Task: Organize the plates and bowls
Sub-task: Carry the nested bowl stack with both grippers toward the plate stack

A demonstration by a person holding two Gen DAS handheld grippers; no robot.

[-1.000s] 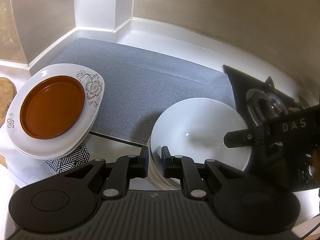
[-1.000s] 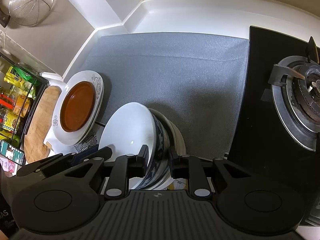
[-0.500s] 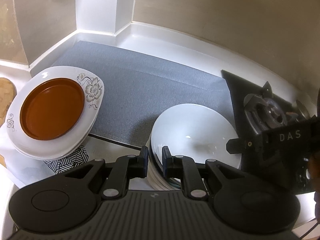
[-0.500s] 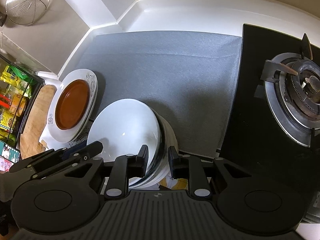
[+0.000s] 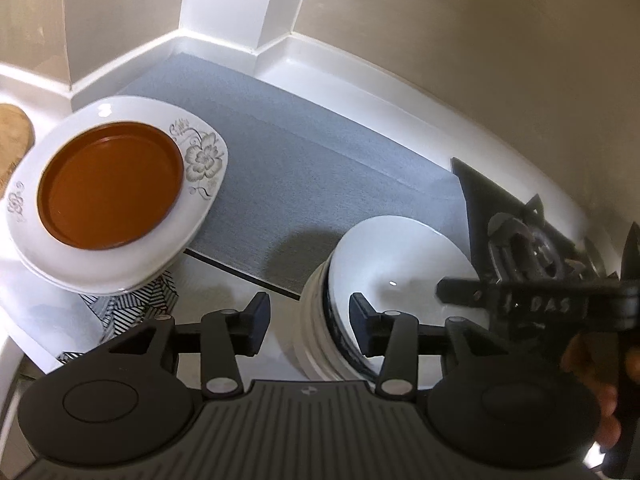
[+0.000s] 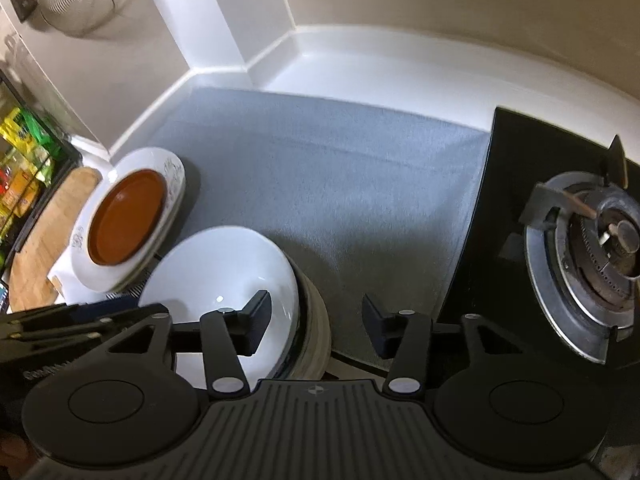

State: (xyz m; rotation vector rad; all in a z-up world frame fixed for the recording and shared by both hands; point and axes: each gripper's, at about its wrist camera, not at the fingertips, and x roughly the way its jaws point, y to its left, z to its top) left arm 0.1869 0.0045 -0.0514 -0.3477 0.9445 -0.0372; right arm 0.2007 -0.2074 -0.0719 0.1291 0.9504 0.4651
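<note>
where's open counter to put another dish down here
The grey mat lies bare between the stacked white bowls, the black gas hob and the white back wall. The near-left corner is crowded: brown plate on floral plates, bowls alongside.

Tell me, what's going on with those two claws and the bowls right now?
Left gripper and right gripper: jaws just opened, astride the rims, pads clear. Bowl stack sits at the grey mat's edge. Plate stack alongside; nothing blocking.

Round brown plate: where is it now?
The round brown plate sits on the floral white plates at the left in both views, beside the stack of white bowls.
</note>
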